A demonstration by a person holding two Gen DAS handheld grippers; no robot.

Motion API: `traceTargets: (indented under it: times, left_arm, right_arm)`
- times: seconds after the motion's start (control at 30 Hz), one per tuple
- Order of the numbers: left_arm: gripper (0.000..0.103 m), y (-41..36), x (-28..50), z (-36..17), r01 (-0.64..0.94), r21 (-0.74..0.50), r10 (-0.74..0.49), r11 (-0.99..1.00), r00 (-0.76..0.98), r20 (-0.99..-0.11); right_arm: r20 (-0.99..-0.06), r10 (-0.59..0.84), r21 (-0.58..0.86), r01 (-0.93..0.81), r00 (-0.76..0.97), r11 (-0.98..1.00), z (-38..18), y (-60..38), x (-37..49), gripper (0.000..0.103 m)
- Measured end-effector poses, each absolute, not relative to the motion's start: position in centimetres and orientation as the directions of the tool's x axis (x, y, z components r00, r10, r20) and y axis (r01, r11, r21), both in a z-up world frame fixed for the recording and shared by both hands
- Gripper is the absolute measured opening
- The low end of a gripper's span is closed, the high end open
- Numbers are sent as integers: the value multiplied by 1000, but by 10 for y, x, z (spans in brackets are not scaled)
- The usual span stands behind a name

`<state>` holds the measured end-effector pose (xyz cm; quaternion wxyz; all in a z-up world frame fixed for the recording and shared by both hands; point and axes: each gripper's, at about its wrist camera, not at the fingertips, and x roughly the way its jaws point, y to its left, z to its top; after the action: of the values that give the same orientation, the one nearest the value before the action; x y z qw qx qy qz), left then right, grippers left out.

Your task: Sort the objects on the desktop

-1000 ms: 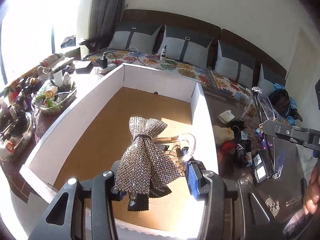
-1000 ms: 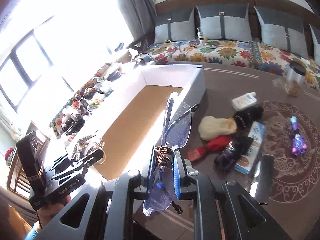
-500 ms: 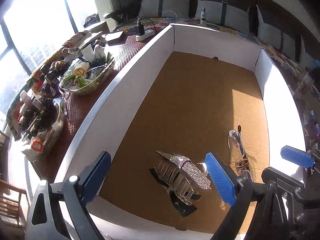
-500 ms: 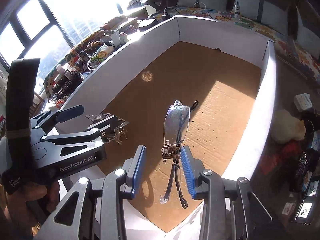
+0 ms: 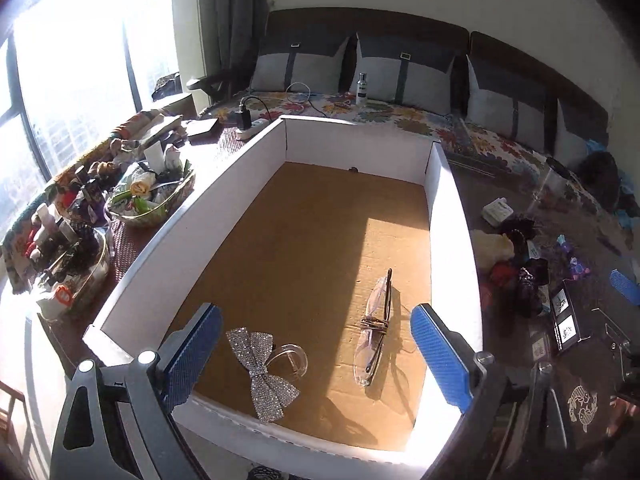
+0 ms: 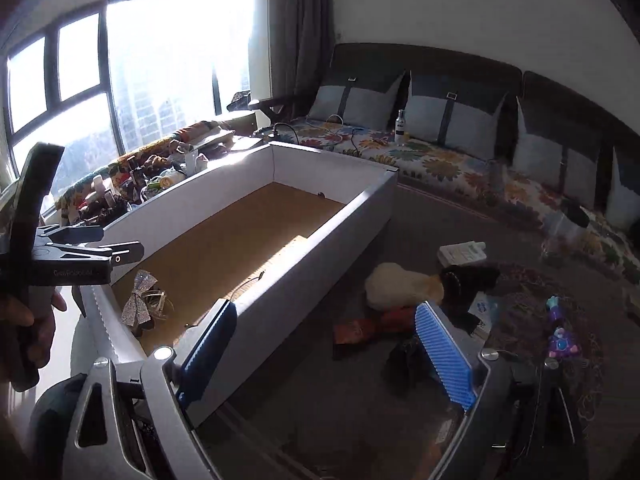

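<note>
Left wrist view: the left gripper (image 5: 316, 354) is wide open and holds nothing. The bow (image 5: 262, 372) and glasses (image 5: 374, 336) lie in the box (image 5: 452, 240), apart. Going back in low could bump them.

Right wrist view: the right gripper (image 6: 326, 356) is wide open too, with nothing in it. It hangs by the box wall over the pile (image 6: 404, 284) on the table (image 6: 340, 420). A sloppy grab could catch two things.

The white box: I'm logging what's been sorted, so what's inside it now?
Inside the white box lie a sparkly bow hair clip and folded glasses, apart. The near wall hides the floor strip beneath it.
</note>
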<state>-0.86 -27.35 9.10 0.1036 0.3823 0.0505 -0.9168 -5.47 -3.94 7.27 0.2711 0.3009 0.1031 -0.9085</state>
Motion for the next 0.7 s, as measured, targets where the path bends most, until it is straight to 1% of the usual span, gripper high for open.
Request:
traceTargets:
  times: [0.1, 0.2, 0.3, 0.37, 0.43, 0.5, 0.6, 0.7]
  left_arm:
    - [96, -220, 1, 108, 114, -53, -49, -992, -741, -670]
    - [98, -164, 7, 115, -10, -78, 57, -997, -764, -642]
    - [99, -112, 7, 105, -109, -111, 156, -988, -740, -654]
    - [99, -83, 4, 84, -149, -137, 202, -979, -706, -678]
    - [99, -57, -3, 54, -155, -130, 201, -979, -663, -721]
    - [99, -40, -11, 25, -156, -125, 195, -980, -623, -757]
    - [99, -26, -20, -6, -144, -91, 160, -985, -598, -785]
    - [99, -23, -27, -23, -131, -66, 131, -989, -590, -797]
  right_arm:
    - [-589, -337, -78, 467, -735, -881, 57, 35, -44, 92]
    - [-607, -216, -116, 354, -765, -928, 28, 110, -35, 94]
    - [-660, -93, -152, 253, -746, -955, -5, 171, -32, 95]
    - [-680, -52, -144, 202, -731, -969, -19, 200, -31, 95]
    - [-709, -34, -97, 145, -704, -985, -27, 220, -35, 95]
    - [-746, -44, -43, 115, -665, -992, -30, 229, -45, 95]
    - [-761, -35, -49, 111, -647, -993, -40, 228, -45, 95]
    - [-794, -45, -45, 131, -606, -990, -52, 223, -44, 95]
